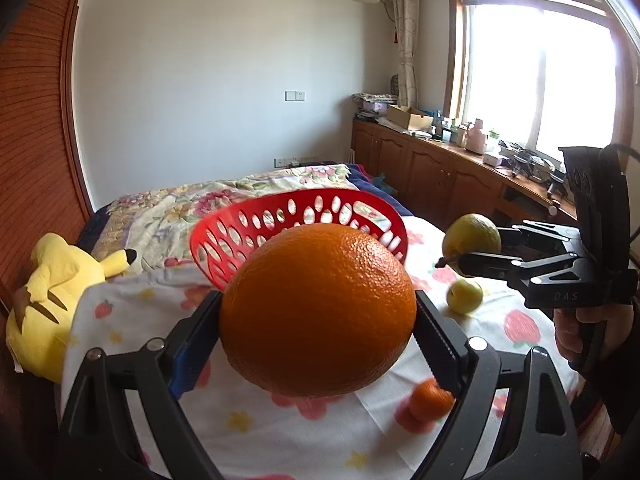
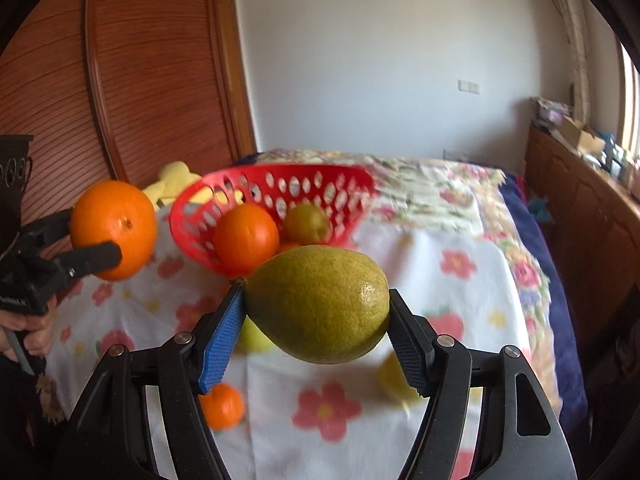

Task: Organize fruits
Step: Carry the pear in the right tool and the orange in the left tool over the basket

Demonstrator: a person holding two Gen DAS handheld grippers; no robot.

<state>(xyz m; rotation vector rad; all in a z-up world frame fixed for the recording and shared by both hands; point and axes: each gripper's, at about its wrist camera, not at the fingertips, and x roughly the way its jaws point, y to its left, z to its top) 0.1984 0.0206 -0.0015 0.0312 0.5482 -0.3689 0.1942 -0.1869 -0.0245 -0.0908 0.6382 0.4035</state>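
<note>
A large orange [image 1: 318,308] hangs above the bed, with my left gripper [image 1: 318,304] shut on it. My right gripper [image 2: 316,300] is shut on a green-yellow pear [image 2: 320,304], also lifted off the flowered sheet. Each wrist view shows the other gripper: the right gripper [image 1: 468,248] with the pear [image 1: 472,236], the left gripper [image 2: 108,236] with the orange [image 2: 114,230]. A tilted red basket [image 2: 280,172] behind them holds an orange [image 2: 246,238] and a greenish fruit [image 2: 306,222]. A small tangerine [image 2: 222,406] and a small green fruit [image 1: 464,296] lie on the sheet.
A yellow plush toy [image 1: 52,300] lies left of the basket [image 1: 240,224], against the wooden wardrobe [image 2: 152,80]. Wooden cabinets [image 1: 432,168] with clutter run along the right under the window. Another yellow fruit [image 2: 394,376] lies partly hidden behind my right finger.
</note>
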